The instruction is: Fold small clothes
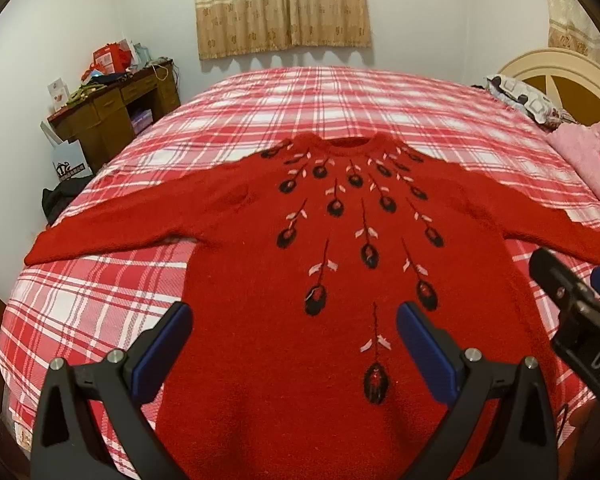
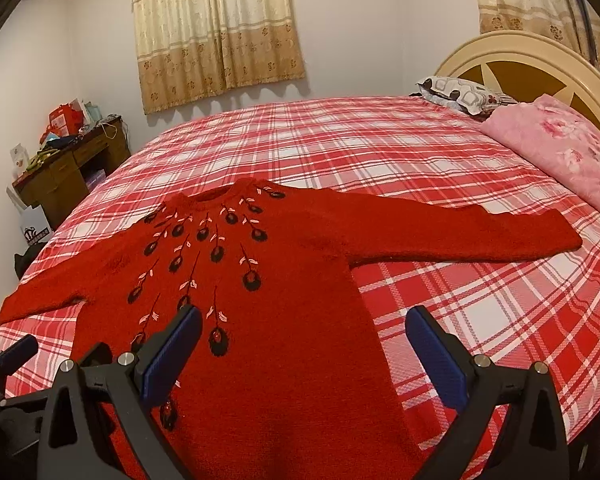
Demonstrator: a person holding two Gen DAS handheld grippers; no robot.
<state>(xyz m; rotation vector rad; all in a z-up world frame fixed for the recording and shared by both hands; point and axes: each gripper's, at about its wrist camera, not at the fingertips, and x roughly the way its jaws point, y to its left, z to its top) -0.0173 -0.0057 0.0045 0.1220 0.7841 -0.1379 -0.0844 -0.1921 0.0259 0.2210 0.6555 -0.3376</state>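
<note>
A red knitted sweater (image 1: 260, 240) with black and pink flower motifs lies flat, front up, on the bed, both sleeves spread sideways and the neck away from me. It also shows in the right wrist view (image 2: 300, 280). My left gripper (image 1: 294, 316) is open and empty, above the sweater's lower body. My right gripper (image 2: 304, 320) is open and empty, above the sweater's lower right side; it also shows at the right edge of the left wrist view (image 1: 572, 280). The hem is hidden below both views.
The bed has a red and white plaid cover (image 2: 380, 140). A folded pink blanket (image 2: 556, 144) and a patterned pillow (image 2: 460, 94) lie by the cream headboard (image 2: 512, 48). A cluttered wooden desk (image 1: 112, 108) stands left of the bed.
</note>
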